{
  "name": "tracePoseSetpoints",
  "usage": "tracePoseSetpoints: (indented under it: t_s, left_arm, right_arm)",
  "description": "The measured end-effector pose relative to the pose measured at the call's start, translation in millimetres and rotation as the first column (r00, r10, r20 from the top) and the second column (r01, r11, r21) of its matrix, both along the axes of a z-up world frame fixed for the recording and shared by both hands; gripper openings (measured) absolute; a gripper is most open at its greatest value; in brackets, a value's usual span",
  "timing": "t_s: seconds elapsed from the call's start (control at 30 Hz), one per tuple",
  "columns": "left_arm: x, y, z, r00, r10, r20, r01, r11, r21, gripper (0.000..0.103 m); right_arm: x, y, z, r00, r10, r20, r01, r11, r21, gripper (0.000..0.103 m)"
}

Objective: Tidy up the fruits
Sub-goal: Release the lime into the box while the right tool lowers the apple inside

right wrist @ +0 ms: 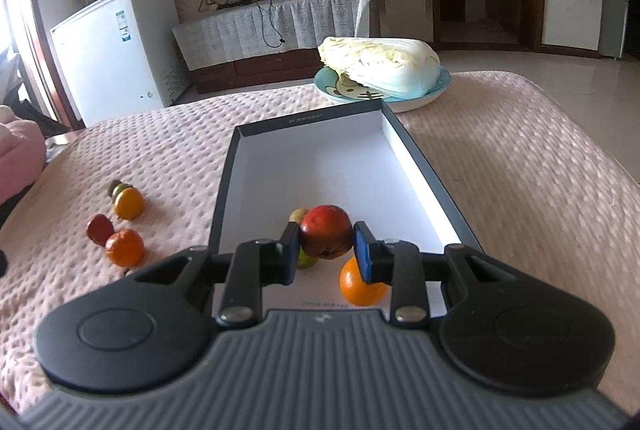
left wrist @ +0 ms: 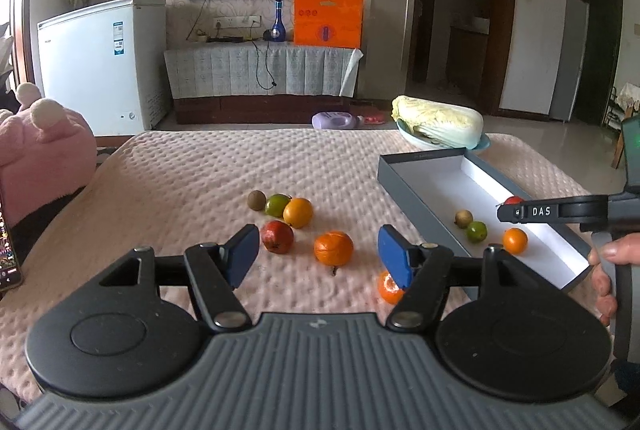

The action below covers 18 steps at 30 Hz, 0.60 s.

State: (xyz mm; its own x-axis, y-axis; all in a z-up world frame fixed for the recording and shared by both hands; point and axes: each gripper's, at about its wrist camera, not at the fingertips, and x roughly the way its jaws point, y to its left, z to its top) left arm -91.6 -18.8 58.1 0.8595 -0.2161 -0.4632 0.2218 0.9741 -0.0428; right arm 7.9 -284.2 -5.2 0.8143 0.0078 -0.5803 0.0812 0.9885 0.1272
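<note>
- The box point(right wrist: 420, 158) sits on the blanket point(right wrist: 520, 158).
- Three fruits lie in the box.
- Loose fruits lie left of it.
- The cabbage point(right wrist: 380, 66) on its plate point(right wrist: 438, 86) sits behind the box.

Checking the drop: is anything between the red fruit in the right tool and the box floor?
Partly. The red fruit hangs over the box, with a green fruit and an orange just below and beside it; farther in, the floor is bare.
</note>
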Motion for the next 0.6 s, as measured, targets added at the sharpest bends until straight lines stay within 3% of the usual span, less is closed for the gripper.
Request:
tracePoseSetpoints:
  t_s: [0.6]
  left_arm:
    - [4, 15, 3, 1.0, 0.015, -0.017, -0.016, 0.999, -0.034, 0.071]
  right_arm:
    - [9, 4, -7, 0.998, -0.054, -0.03, 0.054, 0.998, -0.015, 0.033]
